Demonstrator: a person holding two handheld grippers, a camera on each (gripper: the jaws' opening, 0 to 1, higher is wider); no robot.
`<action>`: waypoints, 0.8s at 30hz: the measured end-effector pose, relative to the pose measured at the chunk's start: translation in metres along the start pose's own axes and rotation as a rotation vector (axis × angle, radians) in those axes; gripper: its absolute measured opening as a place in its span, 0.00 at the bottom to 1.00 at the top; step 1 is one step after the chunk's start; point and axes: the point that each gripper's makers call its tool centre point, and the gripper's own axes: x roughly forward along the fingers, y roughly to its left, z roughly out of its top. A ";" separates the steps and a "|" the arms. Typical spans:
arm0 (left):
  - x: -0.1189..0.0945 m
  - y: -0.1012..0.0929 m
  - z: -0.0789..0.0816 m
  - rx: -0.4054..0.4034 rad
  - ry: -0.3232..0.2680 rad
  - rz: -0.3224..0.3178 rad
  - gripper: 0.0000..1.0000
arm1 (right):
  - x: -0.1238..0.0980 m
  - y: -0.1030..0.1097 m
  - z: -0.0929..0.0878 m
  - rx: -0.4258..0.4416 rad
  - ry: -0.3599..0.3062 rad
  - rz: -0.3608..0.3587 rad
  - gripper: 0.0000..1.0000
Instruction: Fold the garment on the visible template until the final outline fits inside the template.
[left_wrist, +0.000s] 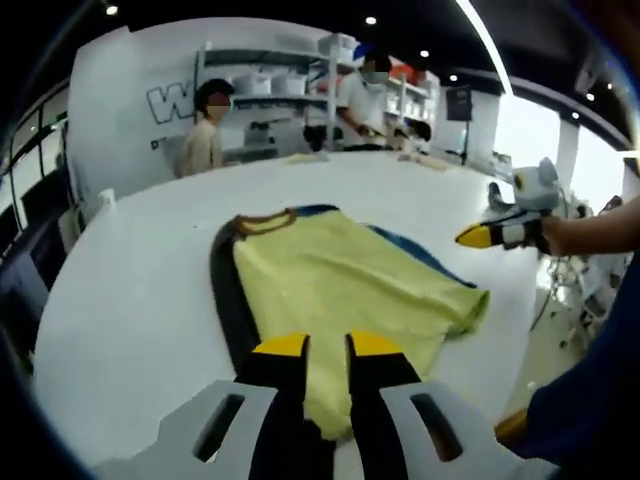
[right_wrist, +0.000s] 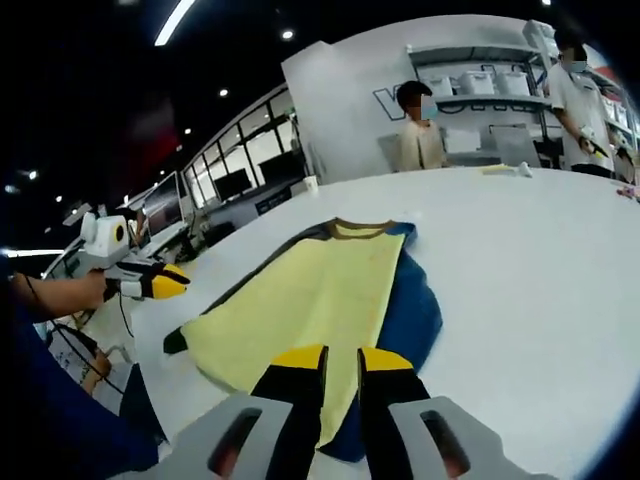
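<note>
Both views look low across the table (left_wrist: 130, 300) from opposite sides, sharing the garment (left_wrist: 340, 285).

Black fingers (left_wrist: 283, 345) tipped yellow, grey mounts, dark blue clothing (right_wrist: 50, 410)

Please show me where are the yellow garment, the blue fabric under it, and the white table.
Yellow garment with brown collar (left_wrist: 340, 275), left gripper view: middle of its yellow front.
Blue fabric under the garment (right_wrist: 412, 305), right gripper view: the exposed blue side.
White table (right_wrist: 530, 270), right gripper view: bare top beside the garment.

Garment (left_wrist: 340, 280) near hem hidden behind fingers (left_wrist: 285, 350)
</note>
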 end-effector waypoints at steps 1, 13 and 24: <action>-0.003 -0.003 -0.001 -0.003 -0.001 -0.001 0.18 | -0.002 0.001 -0.002 0.000 0.002 -0.002 0.10; -0.034 -0.026 -0.029 -0.067 -0.008 0.019 0.59 | -0.029 0.008 -0.040 0.043 0.020 -0.030 0.16; -0.065 -0.045 -0.054 -0.090 -0.025 -0.071 0.89 | -0.047 0.001 -0.073 0.081 0.064 -0.075 0.16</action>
